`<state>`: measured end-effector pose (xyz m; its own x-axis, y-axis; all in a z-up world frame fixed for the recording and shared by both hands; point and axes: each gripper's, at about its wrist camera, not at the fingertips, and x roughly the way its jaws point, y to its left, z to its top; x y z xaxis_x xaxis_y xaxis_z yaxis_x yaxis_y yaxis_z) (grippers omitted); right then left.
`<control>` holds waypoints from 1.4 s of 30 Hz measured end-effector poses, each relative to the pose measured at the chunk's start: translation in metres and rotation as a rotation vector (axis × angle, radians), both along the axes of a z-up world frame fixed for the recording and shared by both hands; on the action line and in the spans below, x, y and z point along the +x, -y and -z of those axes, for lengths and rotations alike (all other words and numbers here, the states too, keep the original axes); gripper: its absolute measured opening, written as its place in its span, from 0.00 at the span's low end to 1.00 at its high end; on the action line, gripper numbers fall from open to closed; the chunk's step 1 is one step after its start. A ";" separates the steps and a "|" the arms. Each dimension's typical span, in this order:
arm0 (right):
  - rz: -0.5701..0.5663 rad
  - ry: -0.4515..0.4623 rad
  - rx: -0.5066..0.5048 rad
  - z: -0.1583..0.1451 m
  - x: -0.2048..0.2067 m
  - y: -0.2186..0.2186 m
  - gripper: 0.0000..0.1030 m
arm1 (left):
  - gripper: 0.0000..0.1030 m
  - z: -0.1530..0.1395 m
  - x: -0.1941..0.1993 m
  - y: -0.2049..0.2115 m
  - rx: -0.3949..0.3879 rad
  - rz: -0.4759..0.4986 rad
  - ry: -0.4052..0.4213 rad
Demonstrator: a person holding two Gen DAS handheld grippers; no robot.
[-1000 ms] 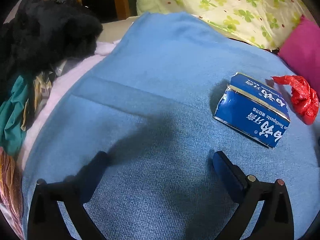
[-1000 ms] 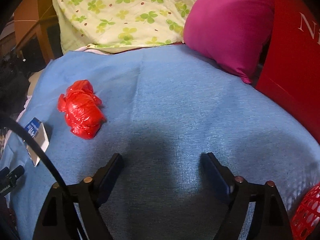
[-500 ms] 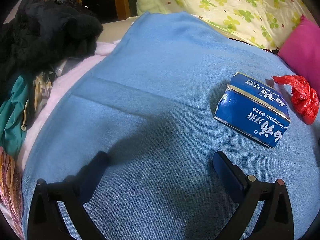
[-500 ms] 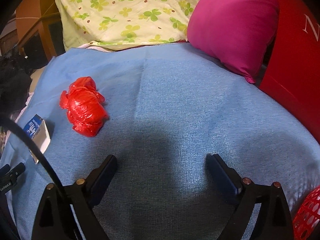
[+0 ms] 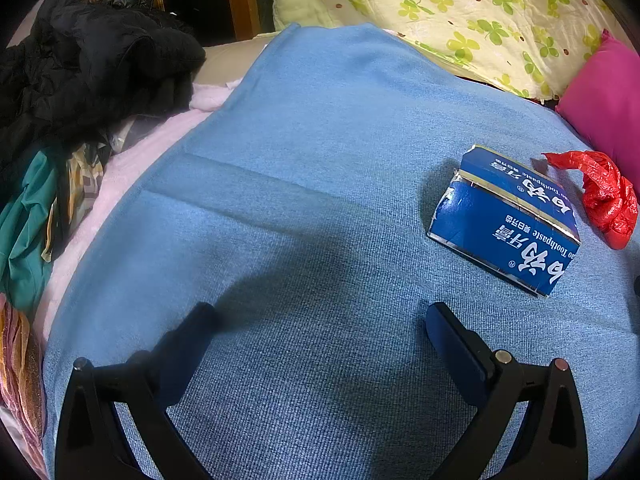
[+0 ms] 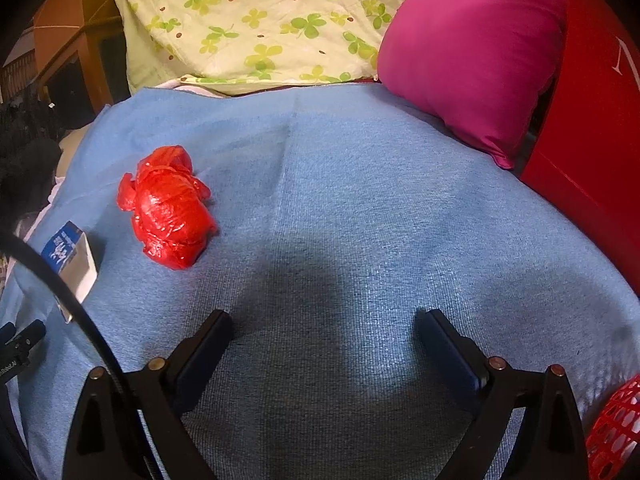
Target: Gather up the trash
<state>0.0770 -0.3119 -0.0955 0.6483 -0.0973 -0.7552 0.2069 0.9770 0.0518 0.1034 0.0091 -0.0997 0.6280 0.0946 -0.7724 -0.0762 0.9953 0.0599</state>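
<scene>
A crumpled blue toothpaste box [image 5: 506, 220] lies on the blue blanket [image 5: 312, 184], ahead and right of my left gripper [image 5: 320, 320], which is open and empty. A crumpled red plastic bag [image 5: 600, 194] lies just right of the box. In the right wrist view the red bag [image 6: 170, 212] lies ahead and left of my right gripper [image 6: 324, 324], which is open and empty. The box [image 6: 70, 256] shows at the left edge, partly behind a black cable.
A pink pillow [image 6: 472, 56] and a clover-print quilt [image 6: 256, 24] lie at the back. A red box [image 6: 592, 120] stands at the right, a red mesh basket [image 6: 612, 428] at bottom right. Dark clothes [image 5: 80, 80] pile at the left.
My right gripper has moved forward and slightly left, so the red bag sits closer and nearer the centre. The left gripper has barely moved.
</scene>
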 end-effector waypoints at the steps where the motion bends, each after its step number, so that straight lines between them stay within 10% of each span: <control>1: -0.001 -0.002 -0.001 0.000 0.000 0.000 0.96 | 1.00 0.000 0.000 0.001 0.001 0.000 0.000; 42: -0.070 0.009 0.078 -0.008 -0.014 0.002 1.00 | 1.00 -0.001 0.000 0.000 0.000 0.000 0.001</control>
